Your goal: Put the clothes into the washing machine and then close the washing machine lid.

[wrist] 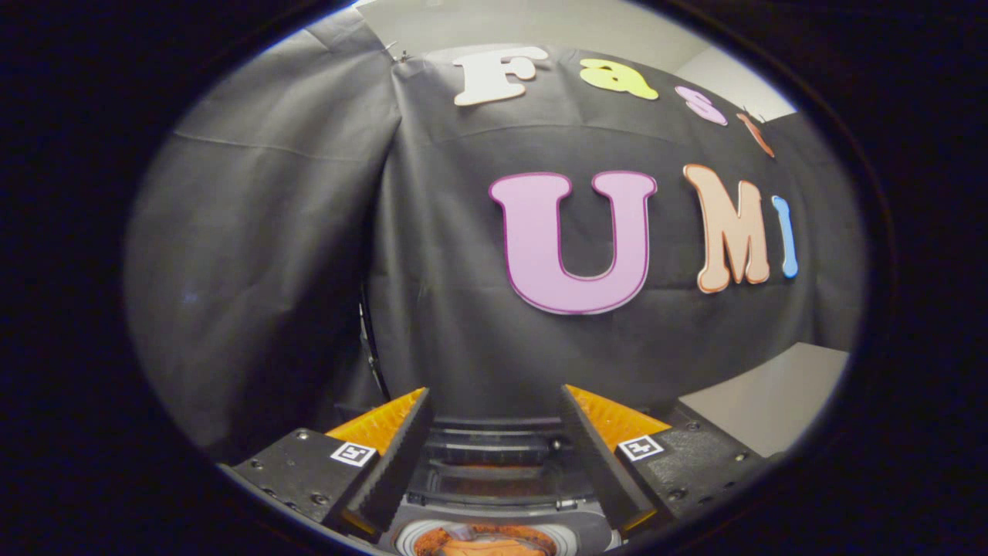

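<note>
My gripper [494, 394] is open, its two fingers spread wide with nothing held between them, and it points at the black cloth wall. Low between the fingers lies the small washing machine [494, 494]. Its dark lid [494, 448] looks raised at the back, though the angle makes that hard to tell. Below the lid, the round white rim of the drum opening [423, 531] shows. Orange cloth [482, 545] lies inside the opening, mostly cut off from sight.
The booth's black cloth wall [463, 324] rises just behind the machine. A pale table surface [772, 401] stretches off to the right of the fingers. A thin dark cable [370, 347] hangs down the cloth at the left of the machine.
</note>
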Tool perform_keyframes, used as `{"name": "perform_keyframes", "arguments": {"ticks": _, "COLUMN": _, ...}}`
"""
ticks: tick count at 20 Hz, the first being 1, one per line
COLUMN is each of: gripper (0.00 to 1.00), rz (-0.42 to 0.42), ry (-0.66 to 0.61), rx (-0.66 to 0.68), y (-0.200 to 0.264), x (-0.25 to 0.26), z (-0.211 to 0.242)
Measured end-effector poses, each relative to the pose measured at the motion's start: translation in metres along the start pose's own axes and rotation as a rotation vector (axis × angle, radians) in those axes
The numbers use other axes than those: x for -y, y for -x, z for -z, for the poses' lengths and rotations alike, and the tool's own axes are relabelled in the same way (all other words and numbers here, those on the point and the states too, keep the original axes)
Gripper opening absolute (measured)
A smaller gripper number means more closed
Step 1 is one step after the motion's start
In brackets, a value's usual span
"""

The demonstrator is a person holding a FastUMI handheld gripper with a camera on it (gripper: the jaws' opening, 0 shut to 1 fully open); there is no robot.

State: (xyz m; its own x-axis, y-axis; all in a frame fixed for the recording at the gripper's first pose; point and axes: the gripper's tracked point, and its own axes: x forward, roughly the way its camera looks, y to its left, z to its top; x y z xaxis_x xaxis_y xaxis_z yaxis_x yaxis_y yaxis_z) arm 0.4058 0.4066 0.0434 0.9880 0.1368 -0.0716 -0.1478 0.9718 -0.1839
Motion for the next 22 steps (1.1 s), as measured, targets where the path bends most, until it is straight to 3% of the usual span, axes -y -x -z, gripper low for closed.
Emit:
{"name": "perform_keyframes", "arguments": {"ticks": 4, "gripper": 0.98, "rz": 0.027, "ry": 0.069, "rx": 0.081, "y": -0.029, "x": -0.007, "z": -0.02}}
{"name": "perform_keyframes", "arguments": {"ticks": 10, "gripper": 0.97, "rz": 0.013, "ry": -0.059, "rx": -0.075, "y": -0.07, "x": -0.026, "z": 0.029}}
{"name": "perform_keyframes", "arguments": {"ticks": 13, "gripper": 0.97, "rz": 0.082, "ry": -0.028, "rx": -0.132, "y": -0.086, "x": -0.009, "z": 0.053}}
{"name": "perform_keyframes", "arguments": {"ticks": 18, "gripper": 0.98, "rz": 0.095, "ry": -0.013, "rx": -0.258, "y": -0.092, "x": 0.007, "z": 0.099}}
{"name": "perform_keyframes", "arguments": {"ticks": 19, "gripper": 0.98, "rz": 0.095, "ry": -0.029, "rx": -0.193, "y": -0.09, "x": 0.006, "z": 0.088}}
{"name": "perform_keyframes", "arguments": {"ticks": 22, "gripper": 0.99, "rz": 0.091, "ry": -0.023, "rx": -0.202, "y": -0.095, "x": 0.008, "z": 0.093}}
